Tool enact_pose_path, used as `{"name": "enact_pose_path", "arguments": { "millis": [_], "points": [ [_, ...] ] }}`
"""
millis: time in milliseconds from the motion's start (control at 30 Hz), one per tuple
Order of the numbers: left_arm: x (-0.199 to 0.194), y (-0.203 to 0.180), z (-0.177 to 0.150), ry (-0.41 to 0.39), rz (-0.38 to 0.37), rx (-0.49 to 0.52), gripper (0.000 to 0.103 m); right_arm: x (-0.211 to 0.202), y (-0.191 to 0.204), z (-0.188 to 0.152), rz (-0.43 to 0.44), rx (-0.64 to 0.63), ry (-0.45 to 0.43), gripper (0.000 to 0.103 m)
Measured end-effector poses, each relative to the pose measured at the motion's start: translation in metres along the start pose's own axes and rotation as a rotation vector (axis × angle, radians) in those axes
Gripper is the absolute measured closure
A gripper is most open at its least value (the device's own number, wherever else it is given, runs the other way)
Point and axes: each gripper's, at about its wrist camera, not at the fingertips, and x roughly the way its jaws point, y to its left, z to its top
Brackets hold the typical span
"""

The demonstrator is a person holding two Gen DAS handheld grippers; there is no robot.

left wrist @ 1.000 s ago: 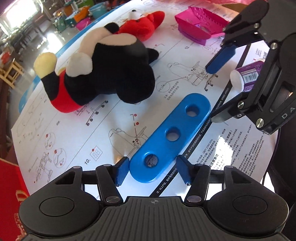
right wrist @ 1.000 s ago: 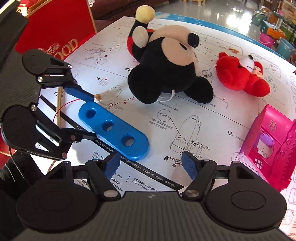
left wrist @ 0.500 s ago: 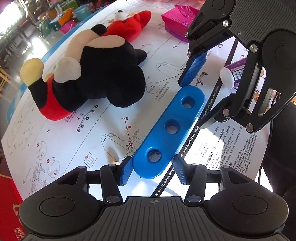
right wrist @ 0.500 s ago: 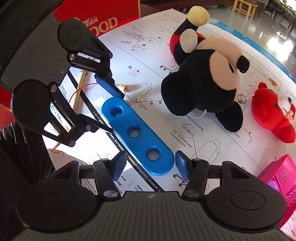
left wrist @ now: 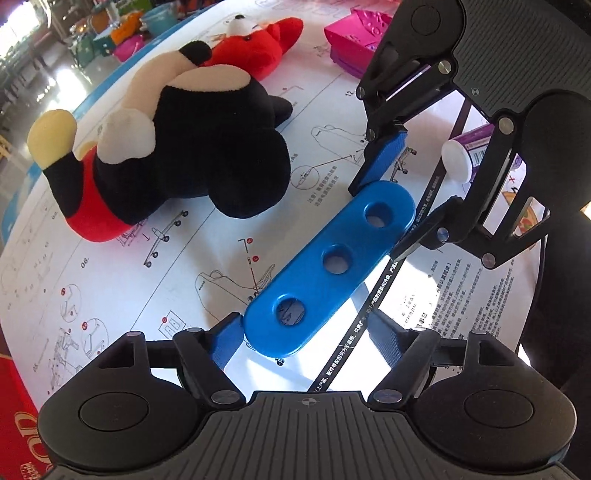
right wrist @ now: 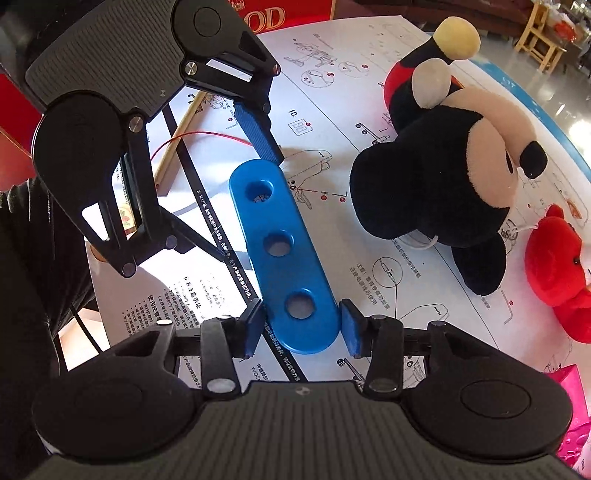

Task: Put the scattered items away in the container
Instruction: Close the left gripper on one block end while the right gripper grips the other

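Observation:
A blue bar with three holes (left wrist: 328, 264) lies flat on the white instruction sheet; it also shows in the right wrist view (right wrist: 282, 251). My left gripper (left wrist: 304, 338) is open with its fingers either side of the bar's near end, the left pad touching it. My right gripper (right wrist: 302, 328) straddles the bar's other end, its pads close against both edges. A black Mickey plush (left wrist: 177, 147) and a red plush (left wrist: 255, 51) lie beyond. A pink toy house (left wrist: 351, 40) is at the far side.
A purple bottle with a white cap (left wrist: 469, 157) lies behind the right gripper. A wooden stick (right wrist: 181, 133) and a red string (right wrist: 207, 134) lie near the left gripper. A red box (right wrist: 295, 14) stands at the table's edge.
Both grippers have moved in along the bar from opposite ends. The right gripper's fingers have narrowed around its end. The bar has stayed on the sheet.

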Motion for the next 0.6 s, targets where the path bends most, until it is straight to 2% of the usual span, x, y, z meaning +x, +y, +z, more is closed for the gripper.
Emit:
{"name": "enact_pose_path", "arguments": {
  "millis": [67, 133, 167, 333, 367, 400, 467, 500, 600],
  "points": [
    [-0.002, -0.001, -0.002, -0.020, 0.004, 0.023, 0.036, 0.000, 0.001, 0.000, -0.001, -0.008, 0.004, 0.052],
    [-0.004, -0.001, -0.003, -0.033, -0.023, 0.026, 0.050, 0.000, 0.001, -0.001, -0.001, -0.017, 0.008, 0.047],
    [-0.004, 0.000, -0.003, -0.035, -0.032, 0.026, 0.052, 0.000, 0.001, -0.002, -0.002, -0.016, 0.009, 0.045],
    [-0.004, 0.003, -0.003, -0.033, -0.034, 0.022, 0.050, -0.001, 0.004, -0.007, -0.009, -0.003, -0.008, 0.045],
    [-0.004, 0.003, -0.002, -0.031, -0.032, 0.019, 0.040, -0.002, 0.005, -0.009, -0.010, -0.004, -0.011, 0.046],
    [-0.003, 0.002, -0.001, -0.032, -0.023, 0.018, 0.034, -0.002, 0.006, -0.010, -0.012, -0.005, -0.015, 0.047],
    [-0.003, 0.000, 0.000, -0.045, -0.001, 0.021, 0.031, -0.003, 0.010, -0.011, -0.017, -0.010, -0.019, 0.049],
    [-0.003, -0.001, 0.000, -0.051, 0.004, 0.020, 0.037, -0.003, 0.012, -0.012, -0.018, -0.014, -0.016, 0.050],
    [-0.004, -0.002, -0.002, -0.053, 0.017, 0.025, 0.044, -0.005, 0.016, -0.014, -0.027, -0.037, -0.007, 0.050]
  ]
}}
